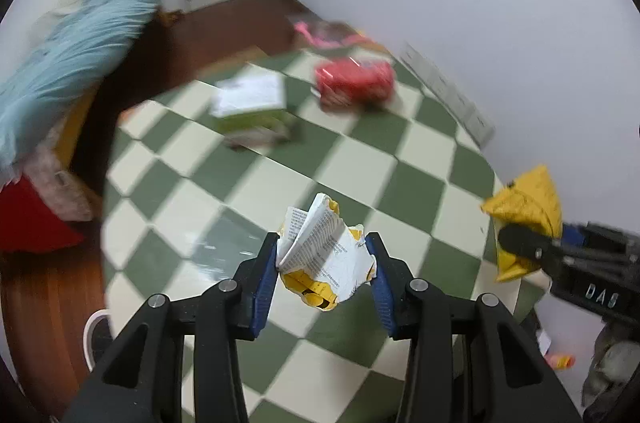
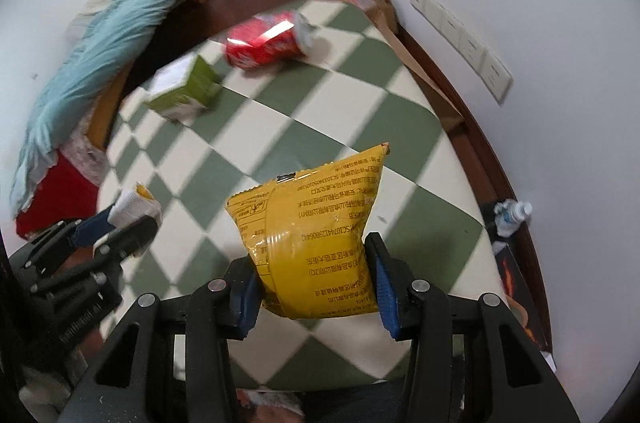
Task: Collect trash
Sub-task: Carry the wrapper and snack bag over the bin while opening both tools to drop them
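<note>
You are clamping a crumpled white-and-yellow wrapper in the left gripper and a yellow snack bag in the right gripper, both above the checkered tabletop; the slick bag, pinched low, is risking slipping free.

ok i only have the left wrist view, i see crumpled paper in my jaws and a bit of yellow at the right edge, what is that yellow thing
Observer: It is a yellow snack bag, clamped between the pads of the right gripper and off the table.
Operator: any print on it
Observer: Yes, black text across its face, and a seam strip up the left side.
Operator: anything by the wall past the right side of the table
Observer: A small clear plastic bottle lies at the table's right edge, on the dark rim.
Operator: and the red bag, blurred for me
Observer: The red snack bag lies on the checked table, torn open at its right end.
</note>
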Tool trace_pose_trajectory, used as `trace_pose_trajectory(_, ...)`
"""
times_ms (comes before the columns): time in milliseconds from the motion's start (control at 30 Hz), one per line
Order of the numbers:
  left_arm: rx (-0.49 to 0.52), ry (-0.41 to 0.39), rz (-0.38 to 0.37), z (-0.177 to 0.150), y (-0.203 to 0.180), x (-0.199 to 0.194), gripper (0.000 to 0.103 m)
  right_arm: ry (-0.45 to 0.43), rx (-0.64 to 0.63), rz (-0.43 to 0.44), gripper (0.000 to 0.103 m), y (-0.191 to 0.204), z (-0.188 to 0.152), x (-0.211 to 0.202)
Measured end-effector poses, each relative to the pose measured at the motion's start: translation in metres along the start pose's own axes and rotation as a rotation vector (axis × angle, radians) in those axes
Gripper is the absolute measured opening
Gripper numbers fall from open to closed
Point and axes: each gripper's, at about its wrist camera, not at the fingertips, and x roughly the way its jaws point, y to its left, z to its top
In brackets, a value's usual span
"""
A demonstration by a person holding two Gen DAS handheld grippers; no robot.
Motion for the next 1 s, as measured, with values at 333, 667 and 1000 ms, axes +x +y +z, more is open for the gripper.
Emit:
trace_pose_trajectory(333,-0.162,-0.136,0.121,0.0,0.108,-0.086,0.039,-0.062,-0.141,0.162,0.049,0.112,0.011,-0.041)
trace_pose_trajectory(667,-0.337,-0.15,0.3,-0.052,0.241,-0.142,0.039,-0.03,-0.331,0.367,0.049,0.285,-0.008,-0.043)
trace_pose_trajectory(1000,-0.707,0.046,0.219,-0.151,0.384,-0.092,0.039,0.213,-0.504,0.427,0.049,0.442,-0.078,0.058)
